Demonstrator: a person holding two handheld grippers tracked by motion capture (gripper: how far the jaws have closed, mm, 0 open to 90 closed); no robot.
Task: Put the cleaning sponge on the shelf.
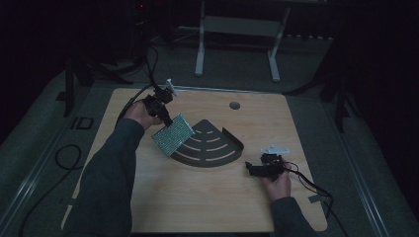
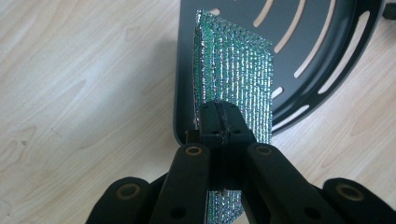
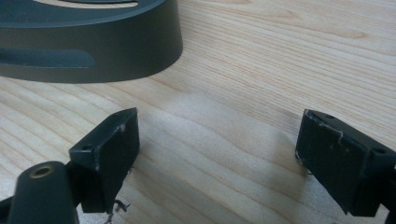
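Sponge: a green, glittery scouring sponge (image 1: 173, 134) is held off the table, tilted, over the left straight edge of the dark corner shelf (image 1: 217, 148); whether its lower corner touches the shelf cannot be told.
Left tongs: the left gripper (image 2: 219, 122) is clamped on the sponge, jaws pressed together on one thin edge, as the left gripper view shows.
Right tongs: the right gripper (image 3: 217, 161) has its jaws spread wide with nothing between them, low over bare wood just beside the shelf's curved wall.
Shelf: a quarter-round metal tray with curved slots and a raised rim, lying flat near the middle of the table (image 1: 197, 202).
Risk, slip: the hold is on a narrow margin of a soft, springy pad; in my judgement a quick swing or a knock against the rim could pull it free.
Risk, snag: the coarse weave could catch on a slot or the shelf edge and drag the light shelf across the wood, since nothing steadies it.
Risk, cables: a cable (image 1: 306, 182) trails from each gripper across the table and could hook on the shelf.
Surface: pale wood-grain tabletop with rounded corners and a small round grey grommet (image 1: 234, 105) near the far edge.
Room: very dim; grey carpet, a white frame stand (image 1: 237, 39) beyond the table, dark tripod legs at either side.
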